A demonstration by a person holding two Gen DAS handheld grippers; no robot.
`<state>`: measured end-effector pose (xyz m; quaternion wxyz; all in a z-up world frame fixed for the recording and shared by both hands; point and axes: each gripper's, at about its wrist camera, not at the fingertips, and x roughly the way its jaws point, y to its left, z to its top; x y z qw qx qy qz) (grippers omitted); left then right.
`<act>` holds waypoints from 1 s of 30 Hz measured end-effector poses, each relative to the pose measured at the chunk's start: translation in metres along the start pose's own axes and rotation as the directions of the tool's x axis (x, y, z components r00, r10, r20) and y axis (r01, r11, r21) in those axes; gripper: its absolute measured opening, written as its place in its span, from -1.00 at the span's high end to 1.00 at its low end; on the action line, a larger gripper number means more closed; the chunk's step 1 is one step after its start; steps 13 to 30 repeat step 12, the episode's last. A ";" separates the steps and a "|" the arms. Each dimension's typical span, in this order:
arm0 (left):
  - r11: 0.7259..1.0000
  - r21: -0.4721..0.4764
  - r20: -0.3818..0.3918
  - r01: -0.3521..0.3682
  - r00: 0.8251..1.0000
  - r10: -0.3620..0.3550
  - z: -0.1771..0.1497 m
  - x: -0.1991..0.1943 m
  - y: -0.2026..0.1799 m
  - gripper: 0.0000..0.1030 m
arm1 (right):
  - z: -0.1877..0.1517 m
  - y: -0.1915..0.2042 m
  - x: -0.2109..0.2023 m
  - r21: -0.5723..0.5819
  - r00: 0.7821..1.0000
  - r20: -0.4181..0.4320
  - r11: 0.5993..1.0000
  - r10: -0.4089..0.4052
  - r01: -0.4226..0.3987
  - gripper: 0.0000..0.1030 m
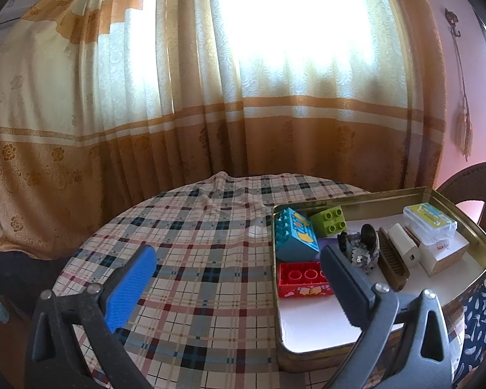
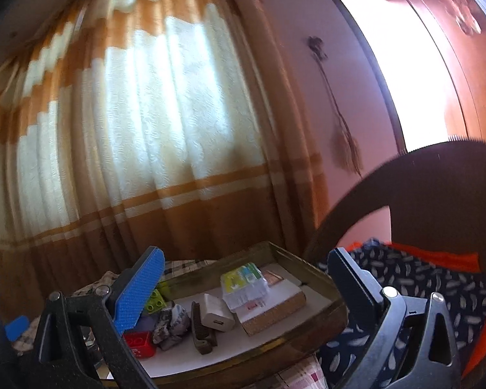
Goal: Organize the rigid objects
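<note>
gold tray (image 1: 482,243) sits at right edge of plaid table (image 1: 191,259), packed w/ blue block (image 1: 296,238), green block (image 1: 329,220), red block (image 1: 303,278), brush (image 1: 392,262), white charger (image 1: 403,248), clear case (image 1: 429,223) on a cork box (image 1: 450,256). near part of tray is bare, table left of it open. curtain (image 1: 145,113) close behind, chair (image 2: 421,194) at far right. left gripper (image 1: 239,269) jaws apart, empty, over tray's left rim. right gripper (image 2: 246,275) jaws apart, empty, above tray.
</note>
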<state>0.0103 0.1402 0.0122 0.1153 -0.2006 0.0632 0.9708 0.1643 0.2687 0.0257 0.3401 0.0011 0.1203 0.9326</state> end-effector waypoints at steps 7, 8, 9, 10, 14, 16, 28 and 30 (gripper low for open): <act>1.000 -0.009 -0.005 -0.001 1.000 0.001 0.000 0.000 0.001 -0.99 | 0.000 0.007 -0.003 -0.032 1.000 0.016 0.999 0.008 -0.008 -0.99; 1.000 -0.012 -0.007 -0.002 1.000 0.002 0.000 0.001 0.002 -0.99 | 0.000 0.004 -0.002 -0.014 1.000 0.009 1.000 0.002 -0.002 -0.99; 1.000 -0.014 -0.008 -0.002 1.000 0.002 0.000 0.001 0.002 -0.99 | 0.000 0.001 -0.001 -0.003 1.000 0.005 1.000 -0.002 0.002 -0.99; 1.000 -0.014 -0.010 -0.001 1.000 0.001 0.000 0.001 0.002 -0.99 | 0.000 -0.001 -0.001 0.006 1.000 0.001 1.000 -0.006 0.006 -0.99; 1.000 -0.015 -0.013 -0.002 1.000 0.002 0.000 0.002 0.002 -0.99 | 0.000 -0.003 0.001 0.017 1.000 -0.003 1.000 -0.013 0.013 -0.99; 1.000 -0.015 -0.013 -0.002 1.000 0.002 0.000 0.002 0.002 -0.99 | 0.000 -0.003 0.001 0.017 1.000 -0.003 1.000 -0.013 0.013 -0.99; 1.000 -0.015 -0.013 -0.002 1.000 0.002 0.000 0.002 0.002 -0.99 | 0.000 -0.003 0.001 0.017 1.000 -0.003 1.000 -0.013 0.013 -0.99; 1.000 -0.015 -0.013 -0.002 1.000 0.002 0.000 0.002 0.002 -0.99 | 0.000 -0.003 0.001 0.017 1.000 -0.003 1.000 -0.013 0.013 -0.99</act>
